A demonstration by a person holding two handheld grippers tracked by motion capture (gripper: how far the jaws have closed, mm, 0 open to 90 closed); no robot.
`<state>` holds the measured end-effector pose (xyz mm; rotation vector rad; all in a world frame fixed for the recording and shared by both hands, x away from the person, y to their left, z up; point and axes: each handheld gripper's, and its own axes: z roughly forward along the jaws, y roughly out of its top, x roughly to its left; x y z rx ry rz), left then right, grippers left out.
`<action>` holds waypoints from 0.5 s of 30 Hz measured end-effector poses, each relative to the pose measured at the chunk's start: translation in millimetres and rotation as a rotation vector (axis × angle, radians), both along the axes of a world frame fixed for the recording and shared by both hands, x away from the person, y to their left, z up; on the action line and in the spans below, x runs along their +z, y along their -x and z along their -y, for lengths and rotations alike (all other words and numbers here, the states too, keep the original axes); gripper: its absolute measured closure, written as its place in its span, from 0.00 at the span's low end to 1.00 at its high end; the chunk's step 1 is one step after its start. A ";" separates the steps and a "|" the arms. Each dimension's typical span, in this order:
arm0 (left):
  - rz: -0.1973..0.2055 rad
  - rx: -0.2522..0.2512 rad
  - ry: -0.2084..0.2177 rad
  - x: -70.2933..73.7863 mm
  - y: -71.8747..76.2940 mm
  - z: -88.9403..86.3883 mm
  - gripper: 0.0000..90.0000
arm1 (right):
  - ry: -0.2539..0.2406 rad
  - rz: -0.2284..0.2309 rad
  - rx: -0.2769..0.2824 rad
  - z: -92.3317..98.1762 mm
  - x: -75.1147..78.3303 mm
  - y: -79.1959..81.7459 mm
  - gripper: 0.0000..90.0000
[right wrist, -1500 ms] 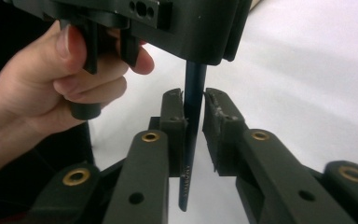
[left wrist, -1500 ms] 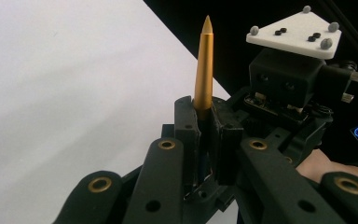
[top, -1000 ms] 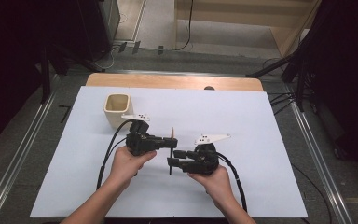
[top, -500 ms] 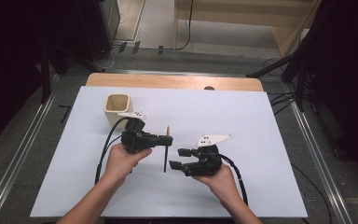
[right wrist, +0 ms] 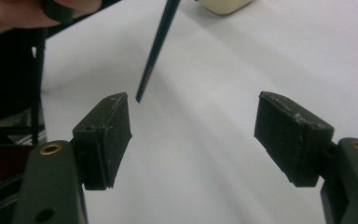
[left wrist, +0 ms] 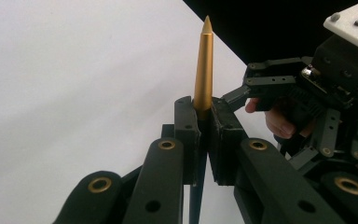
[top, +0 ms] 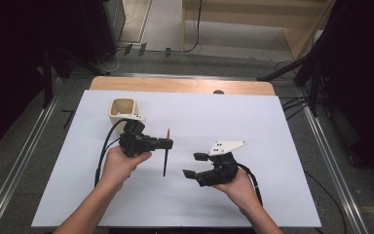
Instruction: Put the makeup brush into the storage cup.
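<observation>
1. One pen (top: 166, 155), gold-tipped, sits clamped in the left claw (top: 168, 143) at table (top: 282, 126) centre.
2. Right claw (top: 191, 165), at 4 o'clock, gapes empty.
3. One cream cup (top: 122, 110) at 10 o'clock.

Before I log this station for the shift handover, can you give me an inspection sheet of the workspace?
Surface: white table top, with a wooden strip along its far edge.
Job's things: black pen with a gold tip, clamped upright; beige cup standing at the far left, apart from the pen.
Clutter: nothing seen.
Grippers: left gripper shut on the pen; right gripper open, holding nothing, jaws wide apart.
Cables: a black cable loops from the left gripper; another cable trails from the right gripper.
Surroundings: grey floor, metal rails beside the table, dark equipment at both sides.
</observation>
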<state>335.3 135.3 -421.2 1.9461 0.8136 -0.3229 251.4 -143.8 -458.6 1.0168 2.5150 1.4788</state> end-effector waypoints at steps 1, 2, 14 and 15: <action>-0.003 0.003 -0.004 0.5 -0.2 -0.8 0.93 | 0.009 0.006 -0.004 0.4 -0.4 0.1 0.31; 0.002 0.003 -0.010 0.8 -0.7 -1.7 0.93 | 0.019 0.008 0.000 1.2 -0.5 -0.2 0.31; 0.000 -0.002 -0.016 2.1 -2.1 -5.3 0.93 | 0.065 0.038 -0.021 14.6 -1.4 -0.5 0.27; -0.001 -0.004 -0.015 1.9 -2.2 -5.3 0.93 | 0.071 0.040 -0.019 16.2 -1.4 -0.2 0.27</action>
